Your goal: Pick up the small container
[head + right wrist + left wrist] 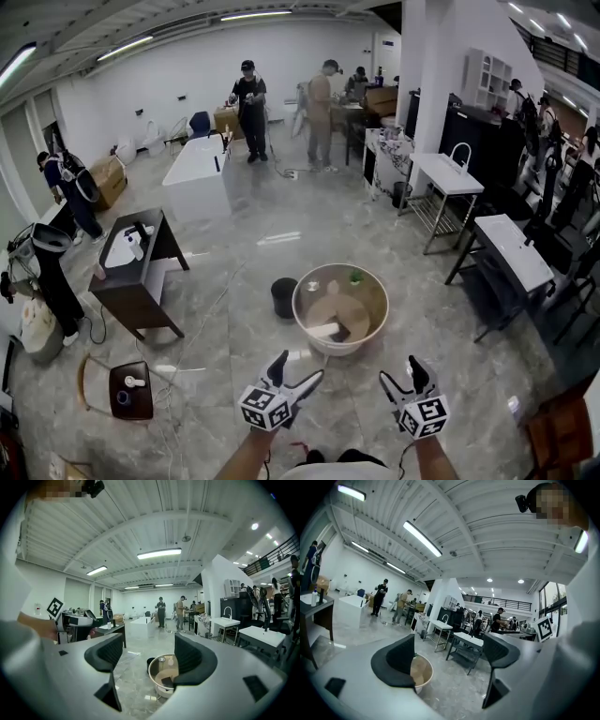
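Two grippers are held out low in front of the person, both with jaws spread wide and nothing between the pads. In the head view the left gripper (300, 367) and right gripper (401, 370) sit side by side at the bottom edge, each on a bare forearm, their marker cubes facing up. Both point toward a round tub (339, 349) on the grey floor (234, 234), stopping short of it. The container (284, 296), small, black and upright, stands on the floor just beside the tub's left rim; whether the two touch cannot be told. It is well apart from both grippers. Inside the tub lie a few small things on a beige bottom, too small to name. From the left gripper (450, 656) view, the tub (421, 671) peeks out past the left jaw and the container is hidden. From the right gripper (149, 654) view, the container (149, 663) shows in the gap between the jaws, far beyond them, with the tub (159, 690) partly behind the right jaw. Several people (249, 108) stand farther back among furniture.
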The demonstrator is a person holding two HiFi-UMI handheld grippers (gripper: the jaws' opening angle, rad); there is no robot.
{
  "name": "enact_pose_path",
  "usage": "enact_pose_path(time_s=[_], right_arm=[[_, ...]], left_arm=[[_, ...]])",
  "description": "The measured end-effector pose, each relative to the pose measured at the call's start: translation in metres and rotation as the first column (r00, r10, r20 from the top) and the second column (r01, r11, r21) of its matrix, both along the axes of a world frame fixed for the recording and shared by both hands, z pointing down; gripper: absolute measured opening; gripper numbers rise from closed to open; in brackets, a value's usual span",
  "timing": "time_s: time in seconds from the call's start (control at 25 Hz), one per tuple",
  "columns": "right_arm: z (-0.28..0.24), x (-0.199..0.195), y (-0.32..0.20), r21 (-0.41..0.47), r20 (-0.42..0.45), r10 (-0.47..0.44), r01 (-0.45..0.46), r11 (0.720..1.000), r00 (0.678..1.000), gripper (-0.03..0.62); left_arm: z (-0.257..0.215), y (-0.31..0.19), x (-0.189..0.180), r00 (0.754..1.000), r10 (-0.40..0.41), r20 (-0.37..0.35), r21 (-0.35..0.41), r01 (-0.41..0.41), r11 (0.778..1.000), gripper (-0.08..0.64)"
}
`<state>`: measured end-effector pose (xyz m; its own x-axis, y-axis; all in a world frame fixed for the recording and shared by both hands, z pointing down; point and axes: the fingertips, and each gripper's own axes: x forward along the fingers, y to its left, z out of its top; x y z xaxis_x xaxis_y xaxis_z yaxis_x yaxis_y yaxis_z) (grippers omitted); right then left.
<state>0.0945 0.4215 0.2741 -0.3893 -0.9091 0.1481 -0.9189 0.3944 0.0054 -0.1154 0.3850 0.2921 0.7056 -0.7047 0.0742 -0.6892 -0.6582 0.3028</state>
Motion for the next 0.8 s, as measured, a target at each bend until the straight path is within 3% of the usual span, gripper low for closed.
enact_pose_path(time_s=[0.44, 0.8], right_arm=[[0.016, 0.004, -0.011, -0.058, -0.009, 0.011, -0.011, 0.998, 1.0, 0.353], [0.037, 0.026, -0.066, -0.1, 0.012, -0.006, 0.007, 0.995, 1.0, 0.35]], left_arm=[[0.01, -0.017, 0.006, 1.0, 0.009, -0.003, -0.018, -0.01, 1.0, 0.46], [0.028, -0.064, 0.032, 0.999, 0.016, 0.028, -0.057, -0.015, 0.998, 0.46]])
